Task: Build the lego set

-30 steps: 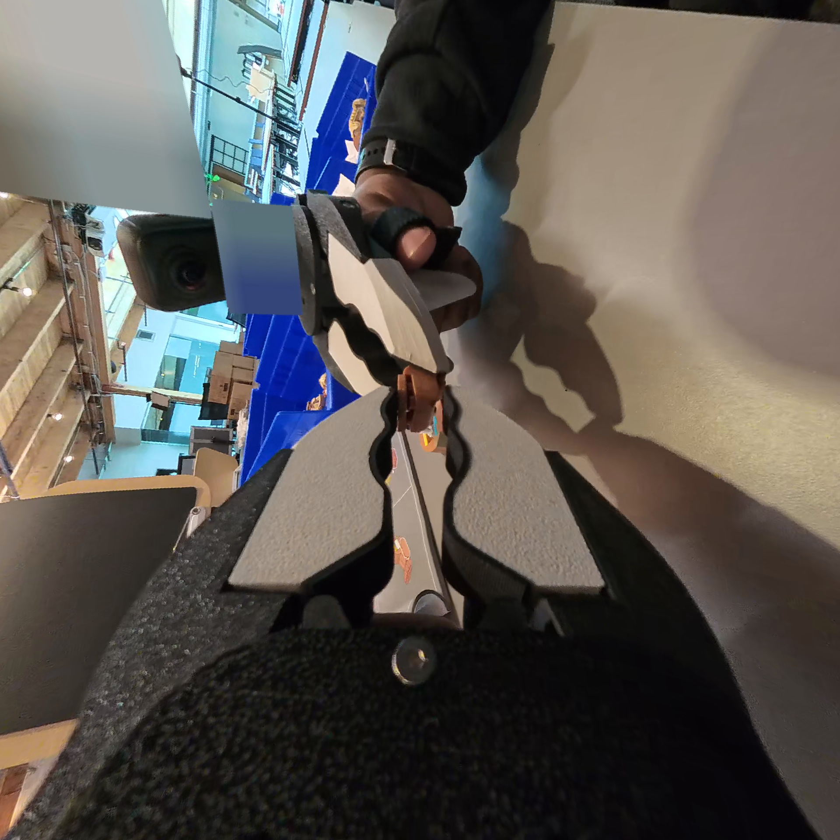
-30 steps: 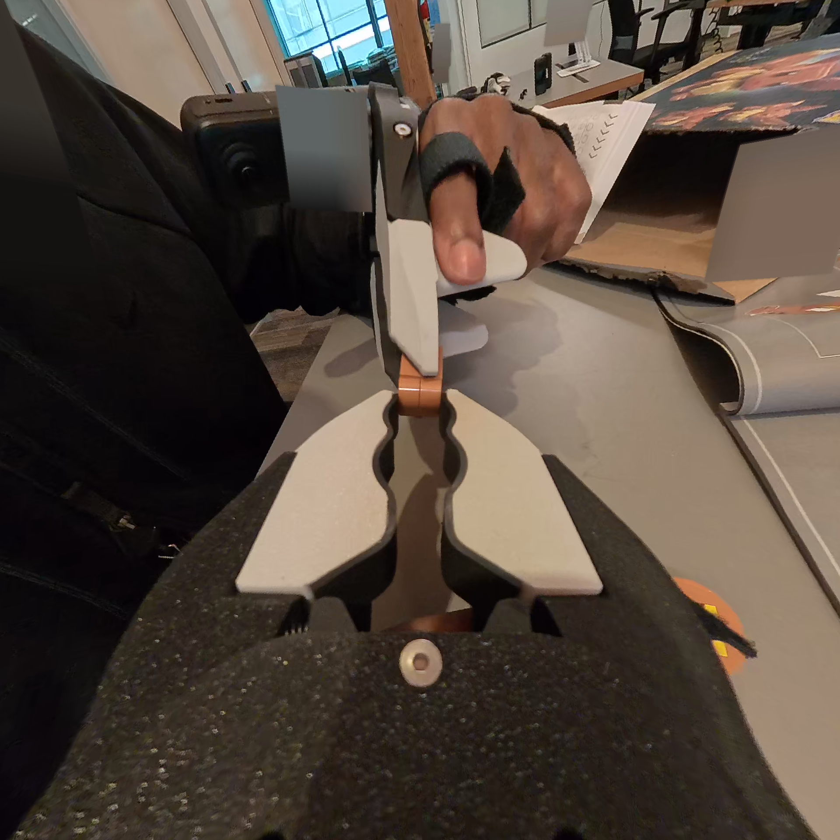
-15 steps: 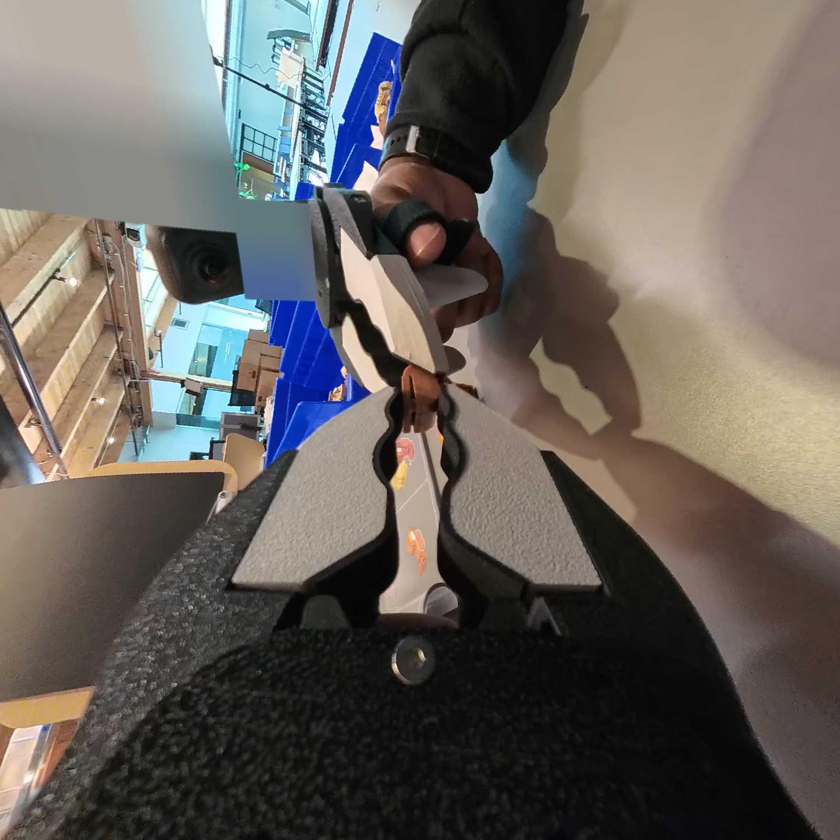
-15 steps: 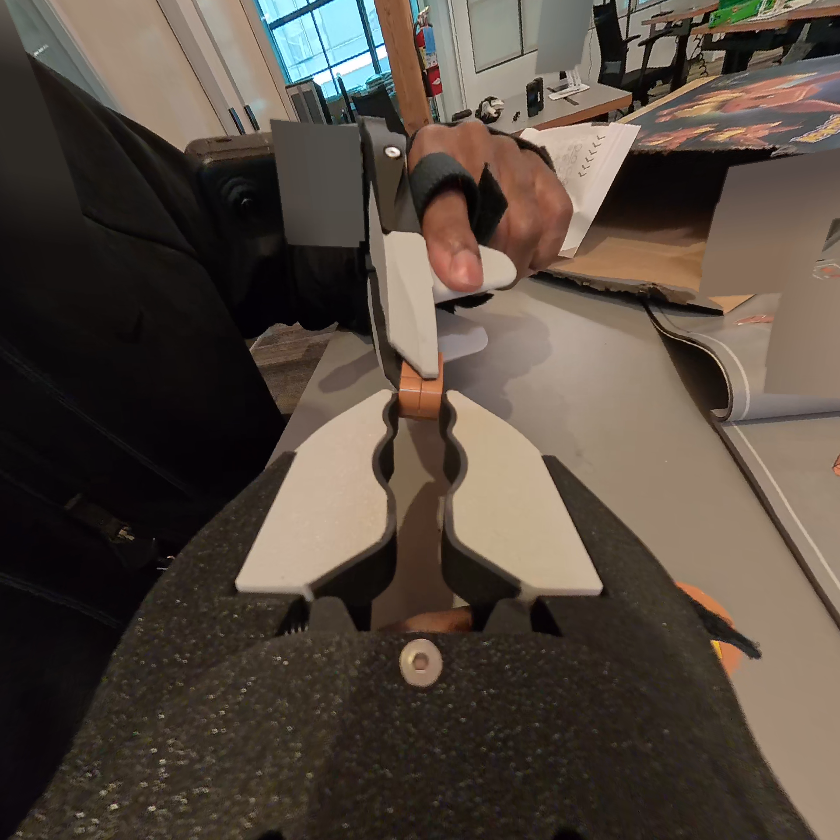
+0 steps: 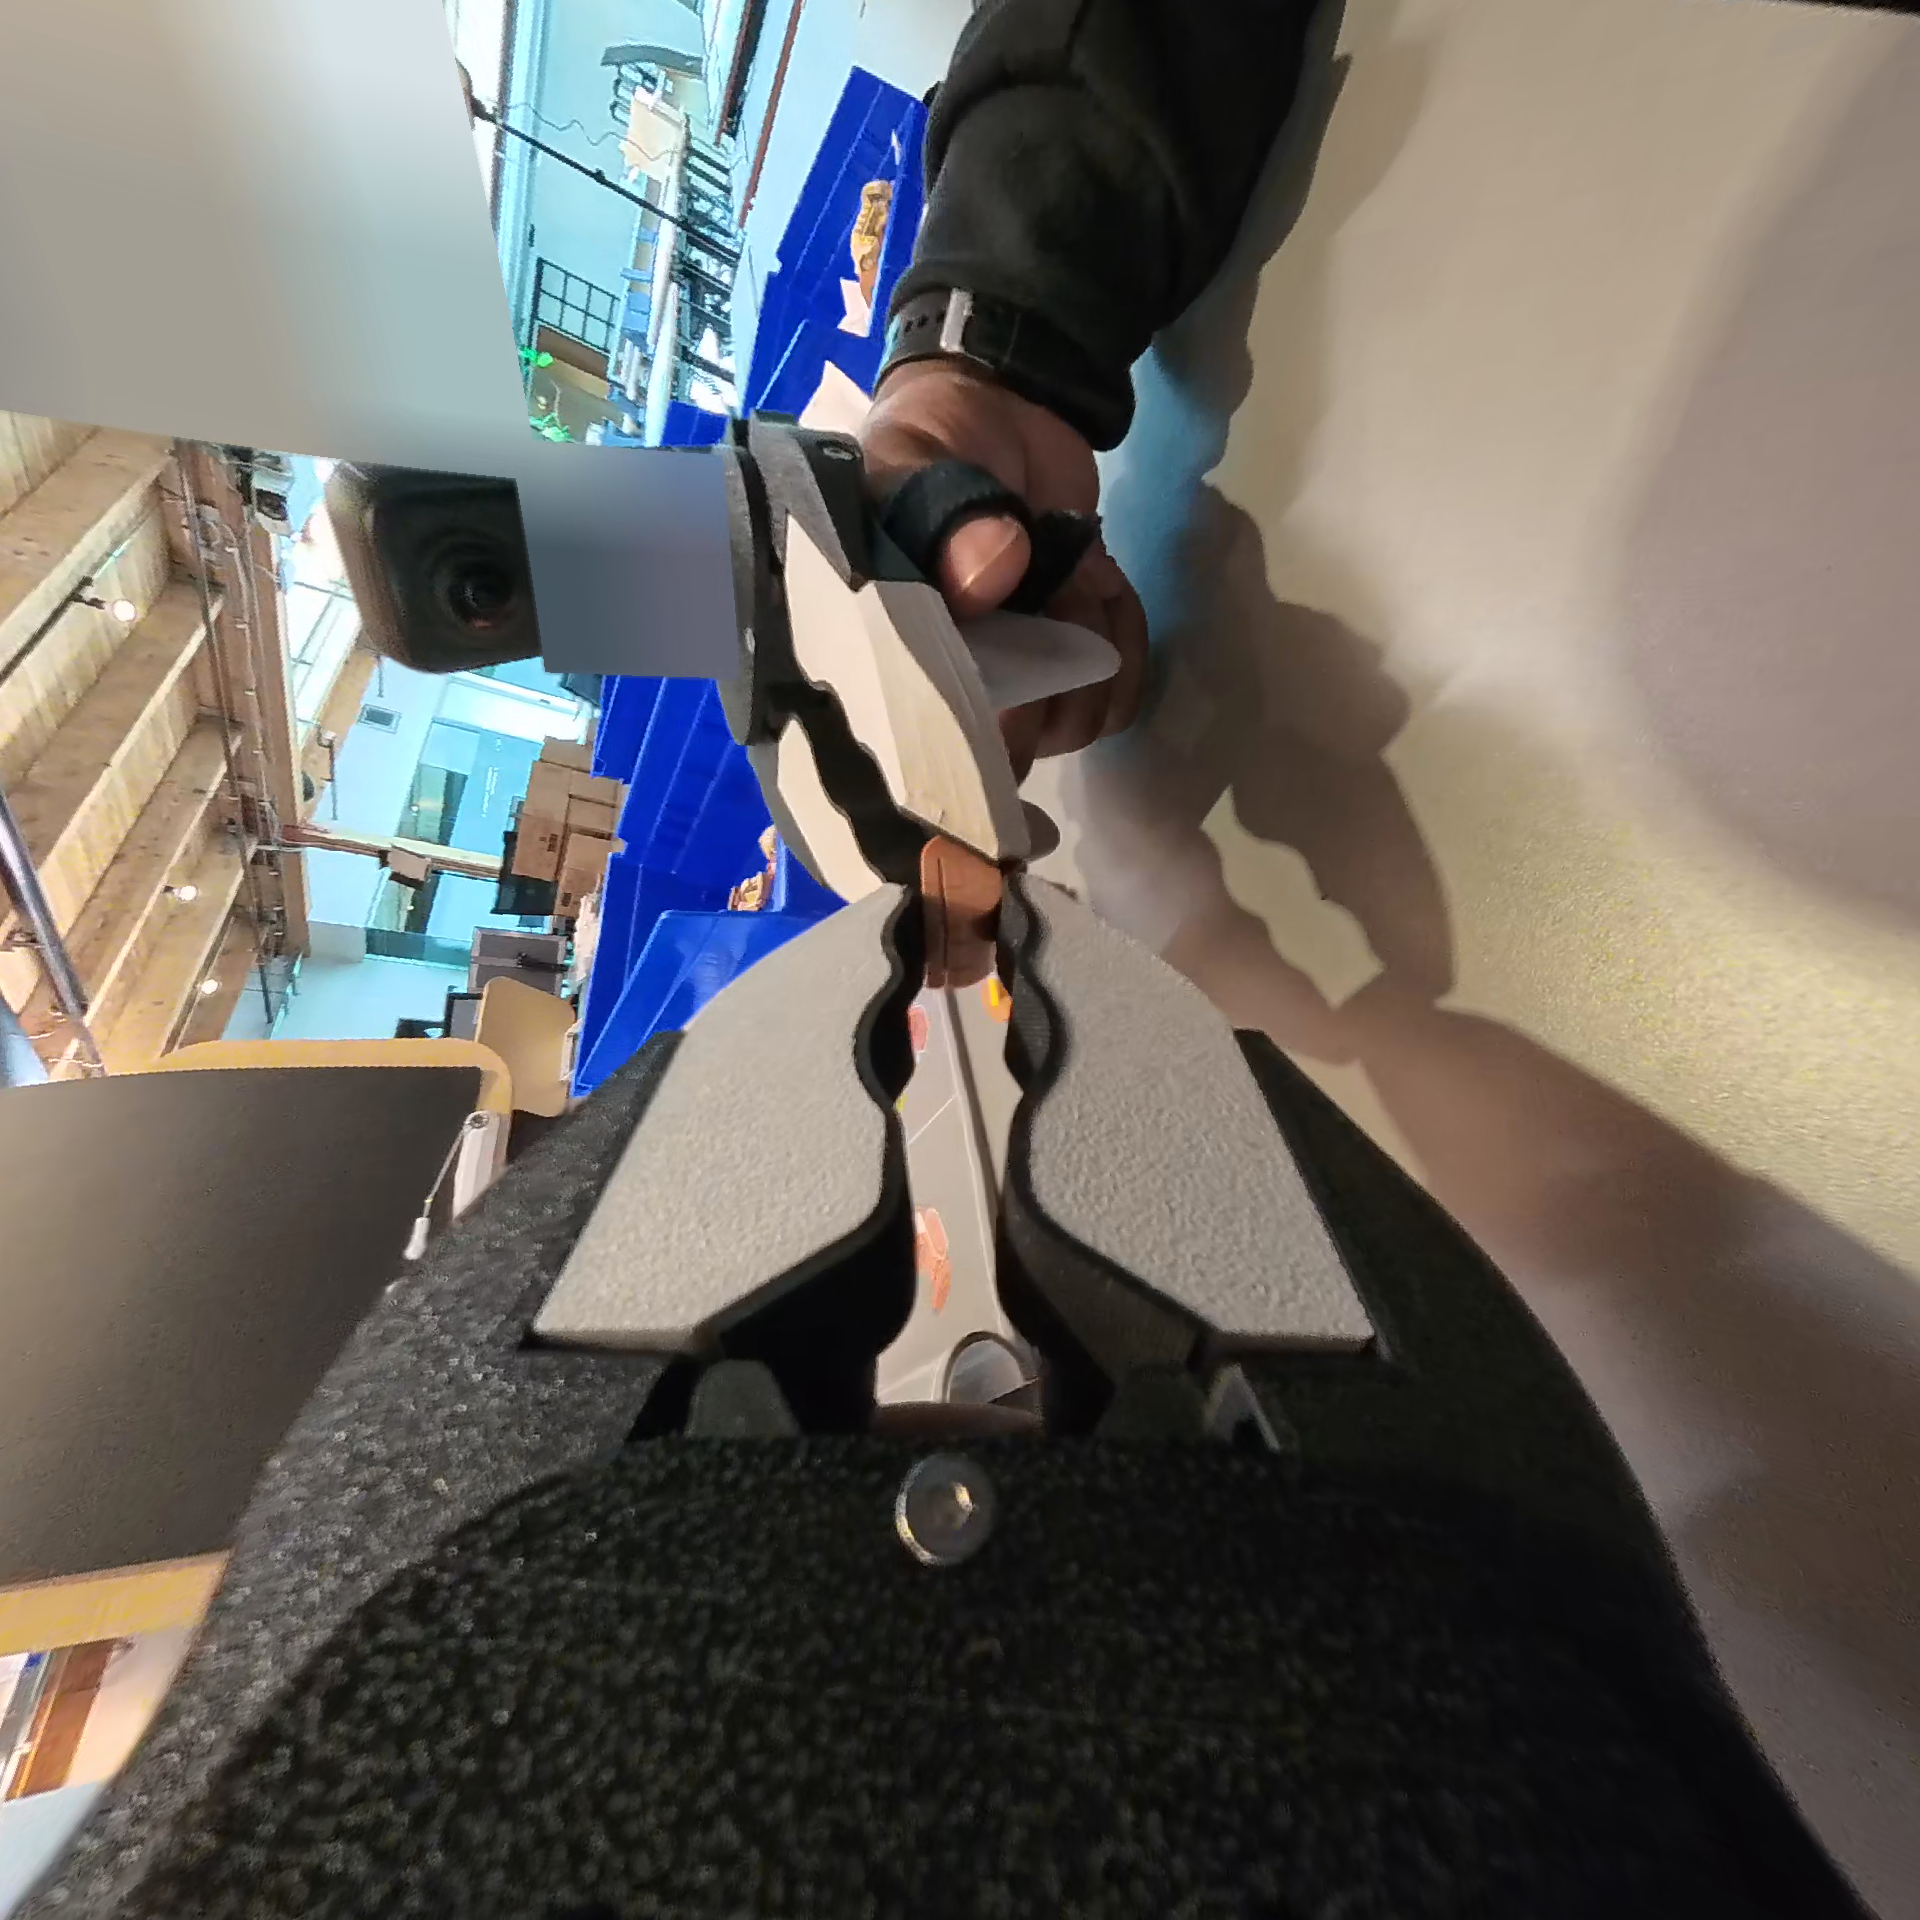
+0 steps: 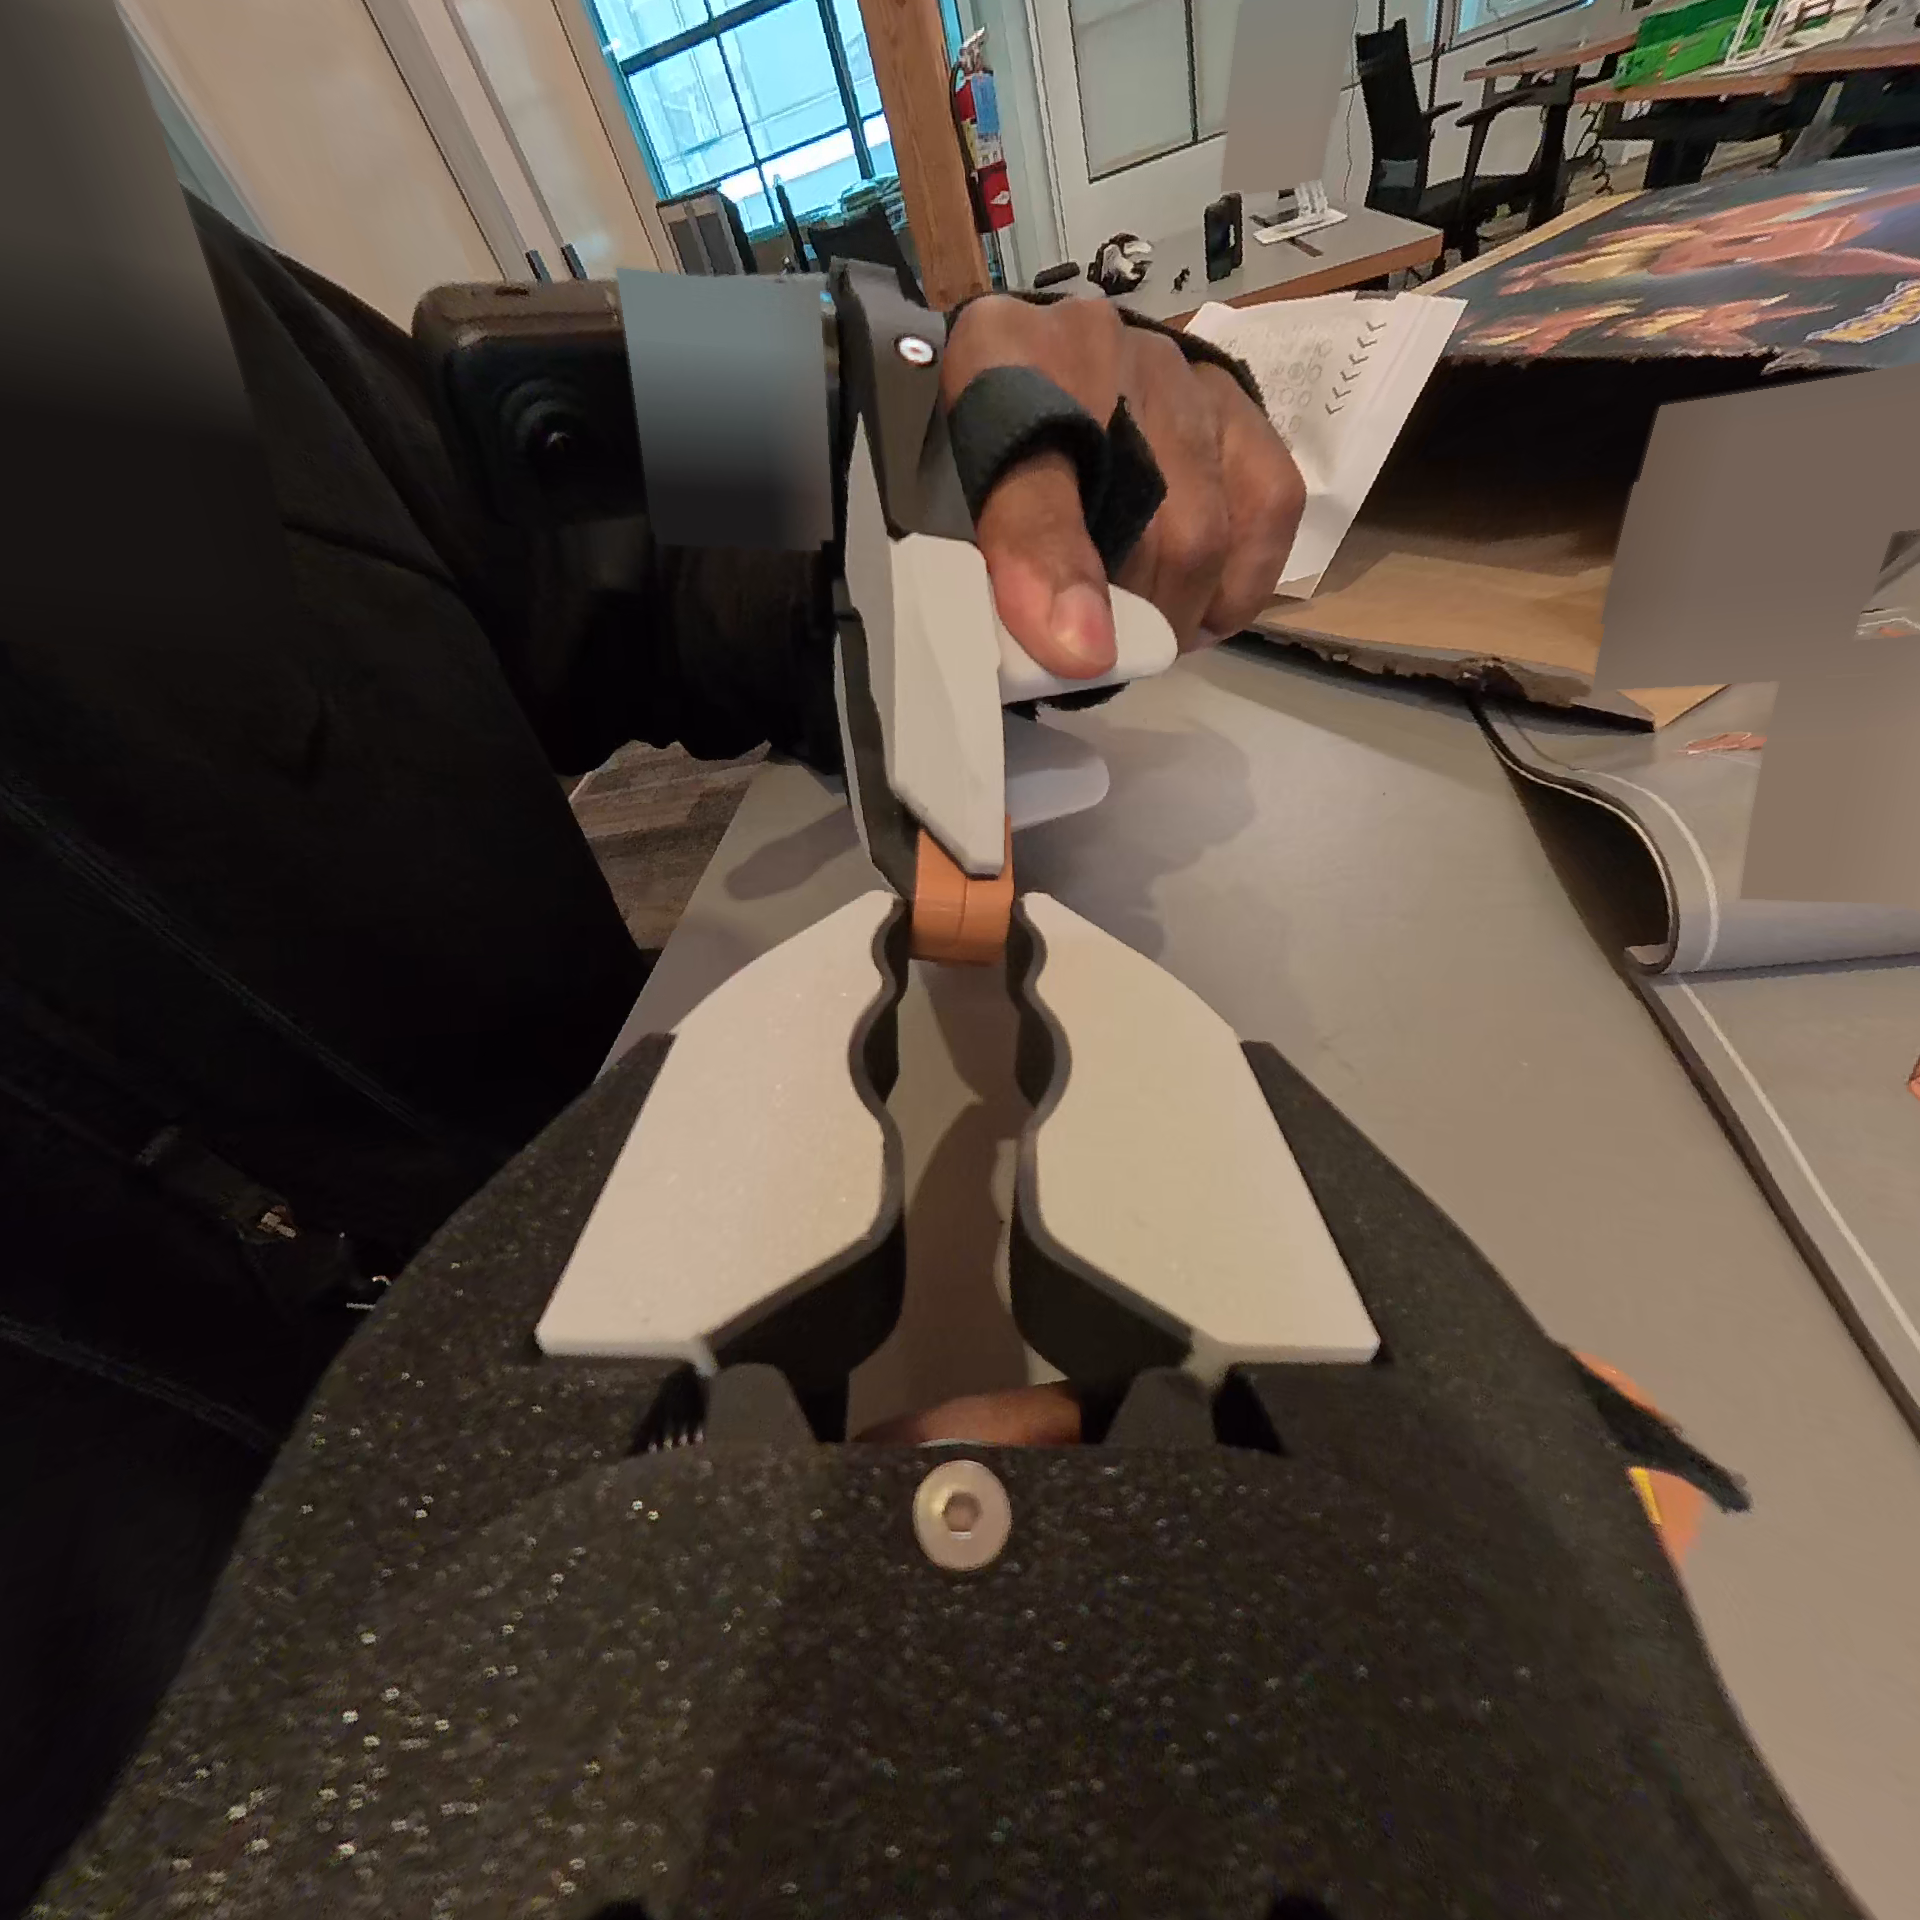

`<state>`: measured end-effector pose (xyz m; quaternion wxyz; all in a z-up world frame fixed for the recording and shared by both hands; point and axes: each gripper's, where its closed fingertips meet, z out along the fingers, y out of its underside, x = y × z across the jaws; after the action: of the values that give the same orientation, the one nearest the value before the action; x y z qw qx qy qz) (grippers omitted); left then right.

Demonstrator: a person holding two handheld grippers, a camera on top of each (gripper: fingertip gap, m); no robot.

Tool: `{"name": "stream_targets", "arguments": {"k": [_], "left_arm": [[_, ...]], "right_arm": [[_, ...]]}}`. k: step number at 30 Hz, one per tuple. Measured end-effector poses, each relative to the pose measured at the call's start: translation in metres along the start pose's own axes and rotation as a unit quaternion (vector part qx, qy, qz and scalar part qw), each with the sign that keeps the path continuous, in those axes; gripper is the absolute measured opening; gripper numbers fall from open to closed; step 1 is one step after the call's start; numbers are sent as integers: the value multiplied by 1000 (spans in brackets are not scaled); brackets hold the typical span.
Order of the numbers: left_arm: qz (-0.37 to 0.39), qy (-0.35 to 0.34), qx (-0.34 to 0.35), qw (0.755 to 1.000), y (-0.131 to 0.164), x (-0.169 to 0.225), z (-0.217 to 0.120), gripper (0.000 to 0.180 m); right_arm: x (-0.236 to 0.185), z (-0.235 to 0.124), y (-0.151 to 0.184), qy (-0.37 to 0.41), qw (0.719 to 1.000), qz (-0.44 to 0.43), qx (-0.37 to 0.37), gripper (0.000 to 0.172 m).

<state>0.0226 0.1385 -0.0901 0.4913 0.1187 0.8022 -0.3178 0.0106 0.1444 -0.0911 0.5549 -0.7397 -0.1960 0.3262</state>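
- Small orange-brown rounded plastic block [image 6: 961, 914], seam across its middle: held in the air above the grey tabletop [image 6: 1351, 935].
- Right gripper [image 6: 958, 920]: pinching the block's sides.
- Left gripper [image 5: 961, 914]: pinching the same block [image 5: 961, 904], crosswise.
- Handling, judged: light, rigid, smooth; grip the flat faces.

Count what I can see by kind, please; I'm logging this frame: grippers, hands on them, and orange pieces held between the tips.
Grippers: 2 (left, right)
Hands: 2 (left hand, right hand)
Orange pieces: 1 (orange piece, pinched by both grippers)
Total: 5
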Motion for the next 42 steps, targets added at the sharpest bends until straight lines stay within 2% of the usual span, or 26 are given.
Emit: {"name": "stream_targets", "arguments": {"k": [2,6,8,12,14,16,17,19,21,23,24,27,29,31,35,42], "left_arm": [[-8,2,4,1000,0,0,0,14],[-33,-66,15,997,3,-14,2,14],[-47,-75,13,996,7,-17,2,25],[-128,-81,29,988,14,-23,-10,36],[-228,-72,46,970,19,-25,-15,36],[-351,-50,78,932,21,-25,-18,32],[-419,-49,82,903,26,-29,-19,29],[-559,-12,99,823,30,-31,-15,31],[-661,23,137,737,29,-36,-11,31],[-718,55,143,679,30,-32,-3,31],[-734,76,138,661,30,-27,1,31],[-757,114,111,634,30,-11,11,30],[-771,129,118,612,28,-8,11,24],[-779,139,129,598,25,-7,10,13],[-786,139,132,589,26,-6,11,13],[-772,148,159,597,19,-7,10,13]], "right_arm": [[1,0,0,1,1000,3,3,17],[7,-6,-12,16,999,12,34,17],[7,-6,-10,24,999,6,29,17],[10,-11,-16,37,998,-2,47,17],[16,-14,-19,66,996,-32,51,17],[24,-17,-19,109,989,-91,41,17],[28,-18,-18,136,982,-130,29,17],[34,-19,-15,184,959,-217,2,17],[36,-18,-13,218,928,-303,-18,17],[35,-16,-9,230,903,-362,-35,17],[35,-14,-7,233,894,-381,-41,17],[34,-12,-4,236,881,-406,-53,17],[35,-12,-2,237,878,-413,-58,17],[36,-11,0,240,873,-421,-63,17],[37,-11,0,242,867,-431,-65,16],[31,-12,-3,230,862,-449,-52,16]]}}
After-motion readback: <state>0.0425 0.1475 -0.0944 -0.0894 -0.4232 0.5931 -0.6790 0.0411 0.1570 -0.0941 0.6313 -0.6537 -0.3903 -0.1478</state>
